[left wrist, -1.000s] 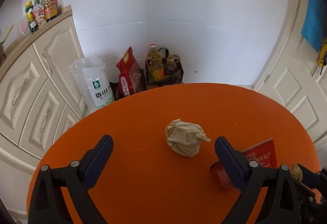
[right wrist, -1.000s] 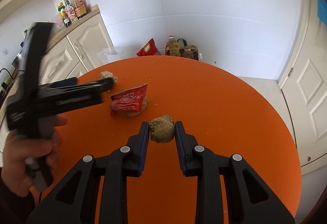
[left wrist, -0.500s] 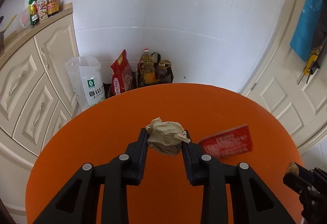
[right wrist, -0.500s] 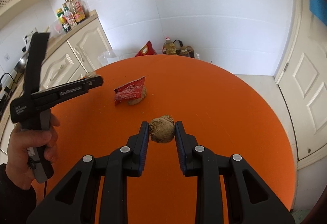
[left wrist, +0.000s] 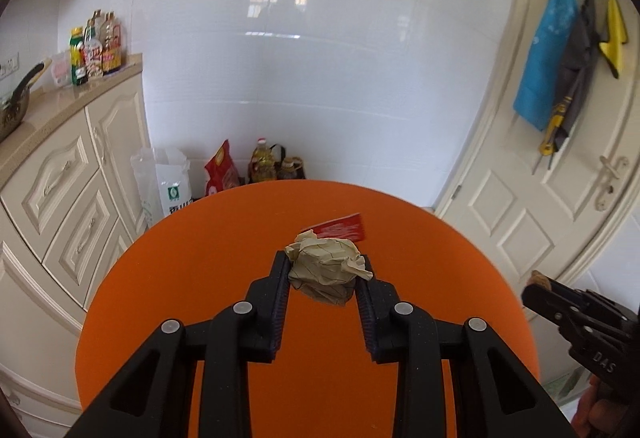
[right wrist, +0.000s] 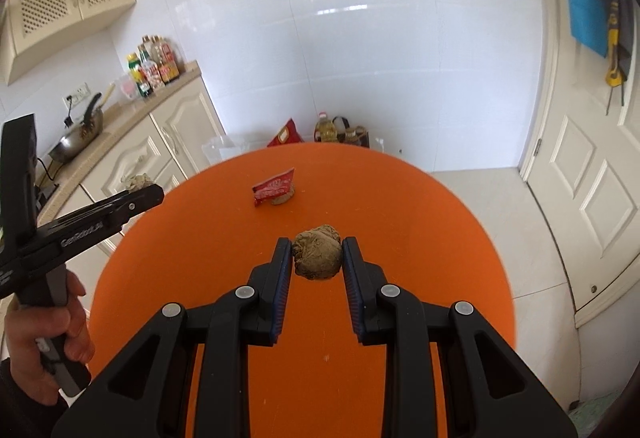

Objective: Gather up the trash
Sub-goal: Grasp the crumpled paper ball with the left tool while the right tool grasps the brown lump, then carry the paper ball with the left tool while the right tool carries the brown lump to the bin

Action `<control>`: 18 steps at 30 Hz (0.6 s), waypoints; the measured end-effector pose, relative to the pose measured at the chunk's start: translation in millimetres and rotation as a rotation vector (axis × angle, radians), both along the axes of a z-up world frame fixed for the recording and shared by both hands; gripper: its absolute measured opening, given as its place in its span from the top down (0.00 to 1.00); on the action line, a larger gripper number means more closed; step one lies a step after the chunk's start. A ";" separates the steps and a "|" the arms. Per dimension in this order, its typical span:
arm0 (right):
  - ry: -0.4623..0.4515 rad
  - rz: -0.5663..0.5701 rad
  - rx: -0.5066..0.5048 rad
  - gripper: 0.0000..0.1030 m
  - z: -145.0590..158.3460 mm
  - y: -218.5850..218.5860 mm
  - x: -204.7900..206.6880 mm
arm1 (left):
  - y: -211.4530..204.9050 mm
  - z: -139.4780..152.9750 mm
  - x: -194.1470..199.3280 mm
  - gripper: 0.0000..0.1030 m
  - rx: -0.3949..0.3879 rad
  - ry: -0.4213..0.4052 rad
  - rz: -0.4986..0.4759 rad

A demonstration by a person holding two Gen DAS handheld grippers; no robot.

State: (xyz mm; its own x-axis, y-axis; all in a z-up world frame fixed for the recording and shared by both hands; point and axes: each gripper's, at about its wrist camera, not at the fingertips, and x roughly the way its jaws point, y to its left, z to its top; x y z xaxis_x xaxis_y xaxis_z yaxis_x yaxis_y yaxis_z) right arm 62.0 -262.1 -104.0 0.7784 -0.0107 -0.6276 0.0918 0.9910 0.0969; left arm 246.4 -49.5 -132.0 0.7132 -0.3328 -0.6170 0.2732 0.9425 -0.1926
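Left gripper (left wrist: pixel 323 272) is clamping a crumpled beige paper ball (left wrist: pixel 326 270) between its two fingers, held up off the round orange table (left wrist: pixel 192 278). The ball is bulging past the fingertips on both sides; jaws are narrowed onto it.

Right gripper (right wrist: pixel 316 258) is pinching a darker brown paper wad (right wrist: pixel 318 258) in the same manner — jaws closed to the width of the wad, which is sitting right at the fingertips above the tabletop.

In the right wrist view the left gripper is showing at the left edge, gripped by the person's hand (right wrist: pixel 44 334), with the beige ball visible at its tip, out past the table rim toward the cream cabinets (right wrist: pixel 136 154).

Remaining on the table: a red snack wrapper (right wrist: pixel 274 186) lying toward the far side, resting partly over another small brown lump (right wrist: pixel 285 196) — the two are touching. In the left wrist view only the wrapper is peeking out behind the held ball.

Background: bottles (left wrist: pixel 96 52) standing on the counter, a wok (right wrist: pixel 78 138) further along it, bags and oil bottles (left wrist: pixel 264 164) on the floor against the white tiled wall, and a white door (left wrist: pixel 552 198) at right.
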 end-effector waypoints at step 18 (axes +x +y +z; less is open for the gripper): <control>-0.137 -0.134 0.004 0.75 45.6 -47.7 -115.3 | -26.3 30.5 -153.0 0.73 -0.007 -0.148 -0.194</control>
State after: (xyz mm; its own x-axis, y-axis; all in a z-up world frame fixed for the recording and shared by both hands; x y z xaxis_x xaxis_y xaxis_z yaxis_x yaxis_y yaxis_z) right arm -53.4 -309.8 -58.4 0.8486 -0.1176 -0.5159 0.2085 0.9704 0.1217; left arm 93.5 -75.8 -101.5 0.7181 -0.4760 -0.5077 0.4747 0.8685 -0.1429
